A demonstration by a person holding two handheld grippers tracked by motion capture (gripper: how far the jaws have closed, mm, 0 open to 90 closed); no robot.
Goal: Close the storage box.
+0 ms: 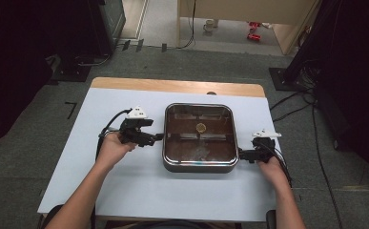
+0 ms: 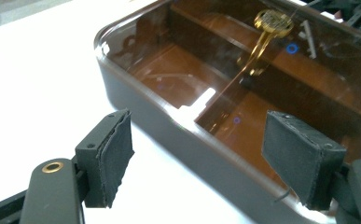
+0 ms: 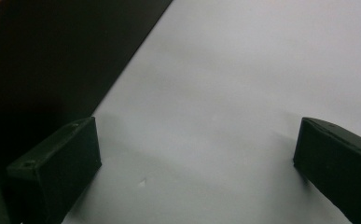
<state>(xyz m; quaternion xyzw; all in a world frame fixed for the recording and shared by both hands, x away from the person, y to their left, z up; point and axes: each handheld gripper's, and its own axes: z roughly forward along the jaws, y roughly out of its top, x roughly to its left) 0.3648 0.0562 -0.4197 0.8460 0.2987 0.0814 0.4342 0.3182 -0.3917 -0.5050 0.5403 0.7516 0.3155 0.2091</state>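
**Two handheld grippers flank a square lidded pan on a white table**

Seen from the high view, a square, dark-walled pan (image 1: 199,138) with rounded corners sits near the middle of a table (image 1: 125,191) covered in white, a strip of bare wood showing along its far edge. The pan has a clear glass lid; through it the brown inside shows, split by low dividers into compartments. A small gold-coloured knob (image 1: 201,127) sits at the centre of the lid.

A person's forearms come in from the bottom edge, each hand holding a black two-jaw gripper. The left gripper (image 1: 157,138) lies just beside the pan's left wall, its tips pointing at it. The left gripper view shows its two padded jaws standing apart — one over the white table just outside the pan, the other over the glass lid near the rim, so that the pan's near wall (image 2: 169,126) runs between them. The pads do not press on it, and nothing is gripped. The gold knob (image 2: 272,22) and its stem appear farther off through the glass.

The right gripper (image 1: 242,154) lies at the pan's front right corner, close to the wall; whether it touches cannot be told from above. In the right gripper view its jaws are spread wide over bare white table — with the pan's dark wall (image 3: 52,60) beside the left-hand jaw and nothing between the pads.
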